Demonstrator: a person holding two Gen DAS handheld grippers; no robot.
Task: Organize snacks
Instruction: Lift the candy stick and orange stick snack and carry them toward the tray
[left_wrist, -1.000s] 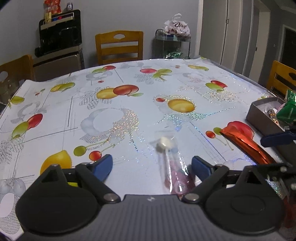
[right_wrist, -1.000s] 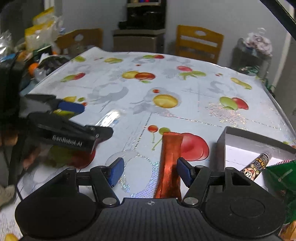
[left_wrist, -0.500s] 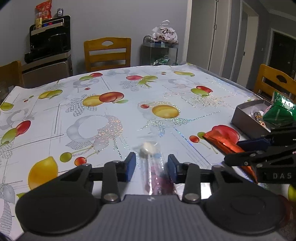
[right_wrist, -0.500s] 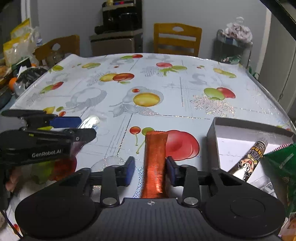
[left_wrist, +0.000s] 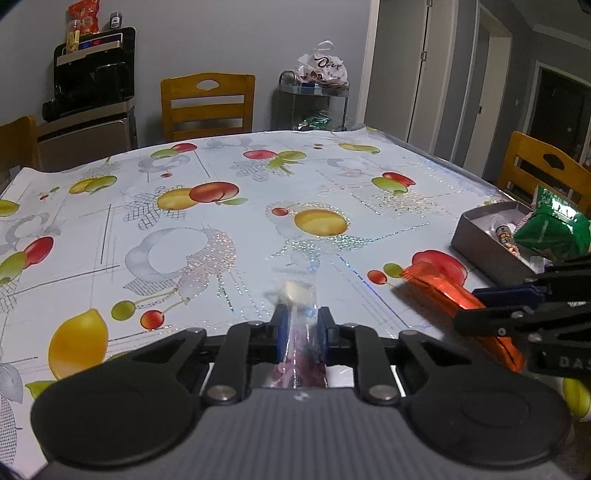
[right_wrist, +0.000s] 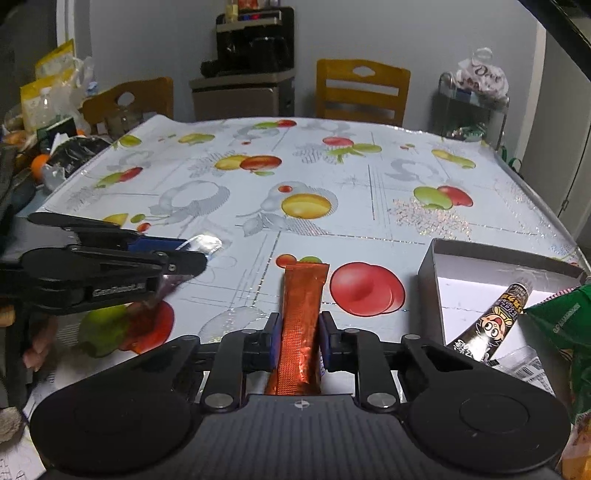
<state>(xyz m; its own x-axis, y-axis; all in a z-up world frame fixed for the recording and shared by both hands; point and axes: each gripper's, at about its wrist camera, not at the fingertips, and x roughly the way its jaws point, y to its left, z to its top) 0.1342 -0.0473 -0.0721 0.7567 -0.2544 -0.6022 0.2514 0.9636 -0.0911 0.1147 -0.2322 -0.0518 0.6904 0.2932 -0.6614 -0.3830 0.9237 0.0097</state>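
My left gripper (left_wrist: 299, 332) is shut on a clear plastic snack packet (left_wrist: 297, 295) with a white piece at its far end and pink contents near my palm. It also shows at the left of the right wrist view (right_wrist: 201, 245). My right gripper (right_wrist: 297, 339) is shut on a long orange foil snack stick (right_wrist: 301, 306), which also shows in the left wrist view (left_wrist: 443, 291). A grey open box (right_wrist: 428, 277) on the right holds a dark cartoon-printed tube (right_wrist: 491, 321) and a green snack bag (right_wrist: 561, 314).
The table wears a fruit-print cloth (left_wrist: 221, 229). Wooden chairs (left_wrist: 207, 107) stand around it, one at the right edge (left_wrist: 543, 166). A cluttered side surface with bags lies left of the table (right_wrist: 48, 110). A wire rack with a bag stands behind (left_wrist: 317, 92).
Both grippers closed from open: the left onto the clear packet, the right onto the orange stick. Both views have tilted up slightly.
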